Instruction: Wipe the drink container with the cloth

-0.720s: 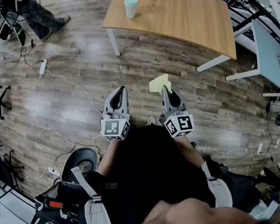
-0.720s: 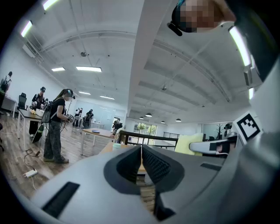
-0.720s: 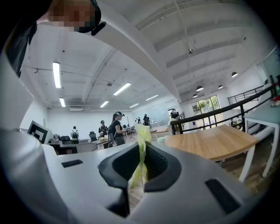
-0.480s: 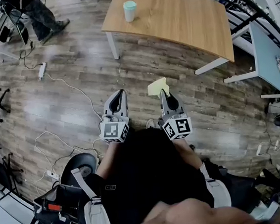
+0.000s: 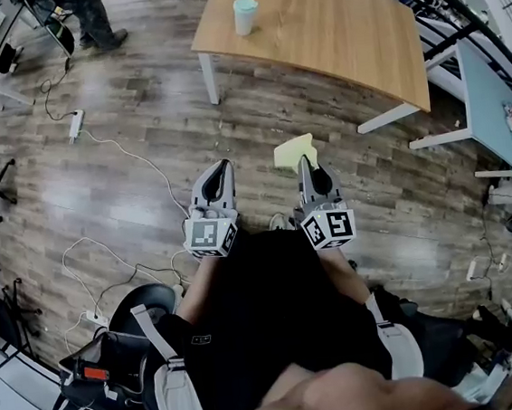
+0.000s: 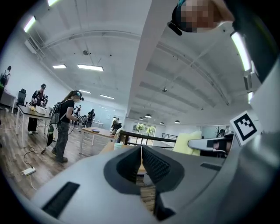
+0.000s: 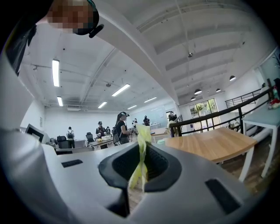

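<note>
Left gripper (image 5: 223, 165): held low in front of the person's body, pointing forward; jaws pressed together, nothing between them.
Right gripper (image 5: 304, 162): level beside it, clamped on the yellow cloth (image 5: 291, 150), which sticks out past its tips.
Drink container (image 5: 244, 14): on the wooden table (image 5: 329, 37), well ahead of both grippers.
Right gripper view only: the cloth pinched into a thin fold.

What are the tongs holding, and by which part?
Right tongs pinch the yellow cloth near one edge, the rest sticking out past the tips. Left tongs are shut on nothing.
</note>
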`<move>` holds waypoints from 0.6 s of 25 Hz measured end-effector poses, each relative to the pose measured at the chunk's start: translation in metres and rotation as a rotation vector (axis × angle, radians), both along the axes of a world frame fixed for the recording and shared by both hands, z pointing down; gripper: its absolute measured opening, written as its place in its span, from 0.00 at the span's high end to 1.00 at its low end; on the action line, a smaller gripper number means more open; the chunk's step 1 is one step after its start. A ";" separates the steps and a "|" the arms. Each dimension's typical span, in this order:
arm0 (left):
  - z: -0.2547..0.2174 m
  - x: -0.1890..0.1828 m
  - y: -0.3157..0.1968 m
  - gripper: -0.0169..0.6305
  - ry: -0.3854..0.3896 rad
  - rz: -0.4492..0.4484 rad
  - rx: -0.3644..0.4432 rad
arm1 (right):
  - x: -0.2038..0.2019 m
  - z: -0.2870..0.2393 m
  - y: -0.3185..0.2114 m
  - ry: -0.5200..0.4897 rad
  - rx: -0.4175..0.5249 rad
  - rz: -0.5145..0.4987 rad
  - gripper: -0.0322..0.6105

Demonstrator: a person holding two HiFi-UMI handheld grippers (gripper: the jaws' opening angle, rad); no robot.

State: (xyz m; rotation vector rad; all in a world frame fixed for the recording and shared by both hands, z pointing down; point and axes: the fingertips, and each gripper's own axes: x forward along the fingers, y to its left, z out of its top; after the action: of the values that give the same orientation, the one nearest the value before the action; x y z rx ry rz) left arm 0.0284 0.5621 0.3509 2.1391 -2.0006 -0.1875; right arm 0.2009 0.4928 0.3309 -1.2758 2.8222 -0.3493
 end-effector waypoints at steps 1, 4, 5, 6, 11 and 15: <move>0.000 -0.001 0.002 0.93 0.002 0.005 -0.002 | -0.001 0.000 0.001 0.001 -0.003 0.006 0.89; 0.002 -0.013 0.008 0.93 0.005 0.031 -0.009 | -0.013 0.001 0.005 0.003 -0.008 0.022 0.89; 0.003 -0.017 0.010 0.93 0.004 0.042 -0.010 | -0.018 0.001 0.007 0.003 -0.006 0.027 0.88; 0.005 -0.018 0.011 0.93 0.002 0.054 -0.011 | -0.019 0.001 0.010 0.004 -0.001 0.032 0.89; 0.022 -0.020 0.015 0.93 0.000 0.100 -0.022 | -0.018 0.004 0.024 0.008 0.016 0.058 0.88; 0.029 -0.033 0.016 0.93 0.032 0.109 -0.025 | -0.033 0.011 0.026 0.029 0.006 0.050 0.88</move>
State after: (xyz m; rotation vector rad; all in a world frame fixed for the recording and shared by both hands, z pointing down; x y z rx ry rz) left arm -0.0044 0.5779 0.3796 2.2078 -1.8539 -0.1782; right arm 0.1676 0.5191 0.3418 -1.3580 2.8067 -0.3233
